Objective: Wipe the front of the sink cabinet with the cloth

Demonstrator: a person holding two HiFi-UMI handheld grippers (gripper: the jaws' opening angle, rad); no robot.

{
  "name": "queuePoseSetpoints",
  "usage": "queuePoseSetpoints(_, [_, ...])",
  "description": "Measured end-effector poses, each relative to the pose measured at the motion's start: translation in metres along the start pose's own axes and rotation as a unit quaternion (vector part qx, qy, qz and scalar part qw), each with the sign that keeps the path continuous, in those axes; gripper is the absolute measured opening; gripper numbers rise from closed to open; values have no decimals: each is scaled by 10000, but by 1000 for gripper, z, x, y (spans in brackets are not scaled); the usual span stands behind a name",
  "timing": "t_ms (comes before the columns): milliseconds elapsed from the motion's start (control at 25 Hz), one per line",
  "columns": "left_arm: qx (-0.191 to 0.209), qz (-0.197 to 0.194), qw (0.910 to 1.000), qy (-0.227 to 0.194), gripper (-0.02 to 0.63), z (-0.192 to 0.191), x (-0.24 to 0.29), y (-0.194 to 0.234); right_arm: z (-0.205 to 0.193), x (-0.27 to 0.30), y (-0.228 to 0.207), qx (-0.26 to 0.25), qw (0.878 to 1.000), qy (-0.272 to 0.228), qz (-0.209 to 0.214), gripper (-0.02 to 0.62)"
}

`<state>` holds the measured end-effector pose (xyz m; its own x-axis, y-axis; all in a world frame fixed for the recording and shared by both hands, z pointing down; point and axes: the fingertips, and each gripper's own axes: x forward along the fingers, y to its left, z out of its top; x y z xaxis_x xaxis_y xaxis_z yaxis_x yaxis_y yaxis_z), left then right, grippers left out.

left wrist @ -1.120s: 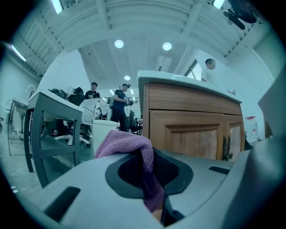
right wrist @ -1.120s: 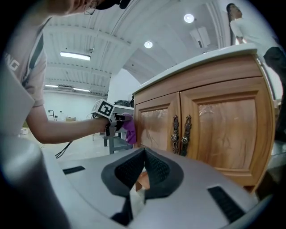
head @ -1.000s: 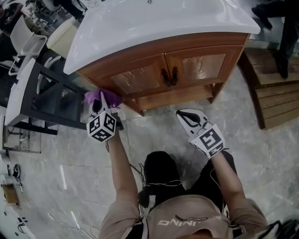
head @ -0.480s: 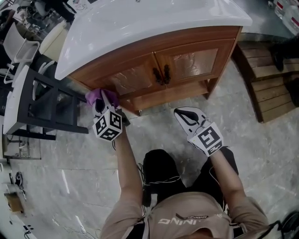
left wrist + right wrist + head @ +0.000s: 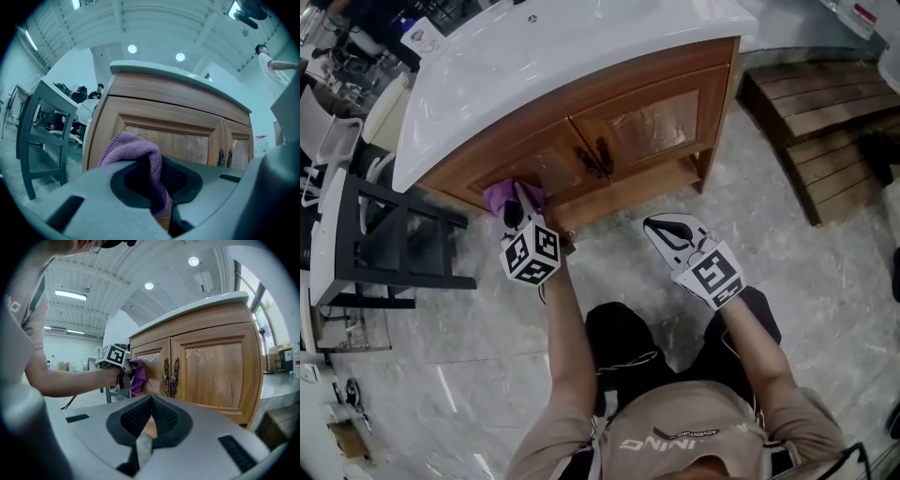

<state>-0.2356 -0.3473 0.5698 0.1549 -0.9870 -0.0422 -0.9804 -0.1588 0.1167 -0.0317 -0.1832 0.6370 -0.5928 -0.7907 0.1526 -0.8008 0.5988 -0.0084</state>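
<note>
My left gripper (image 5: pixel 516 202) has its jaws clamped on the purple cloth (image 5: pixel 501 195). The cloth sits at the left door of the cabinet front (image 5: pixel 652 117), centre-left of frame. From there the front stretches rightward past the 2 handles (image 5: pixel 593 159). My right gripper (image 5: pixel 664 230), lower right, is closed on nothing. Only its view shows the cloth apparently touching wood.

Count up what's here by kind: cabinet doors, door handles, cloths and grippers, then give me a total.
Cabinet doors: 2
Door handles: 2
Purple cloth: 1
Grippers: 2
Total: 7
</note>
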Motion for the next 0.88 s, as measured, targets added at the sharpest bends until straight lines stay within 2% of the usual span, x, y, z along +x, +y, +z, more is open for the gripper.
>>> queuePoseSetpoints(400, [-166, -985, 9948, 179, 37, -12, 7, -105, 1, -11, -5, 120, 9998, -105, -153, 11])
queuePoseSetpoints(680, [-131, -1115, 9935, 204, 37, -17, 1, -135, -2, -26, -15, 183, 9993, -119, -319, 11])
queuePoseSetpoints(880, [-36, -1027, 9945, 182, 37, -18, -2, -145, -3, -36, -19, 179, 9990, -140, -385, 11])
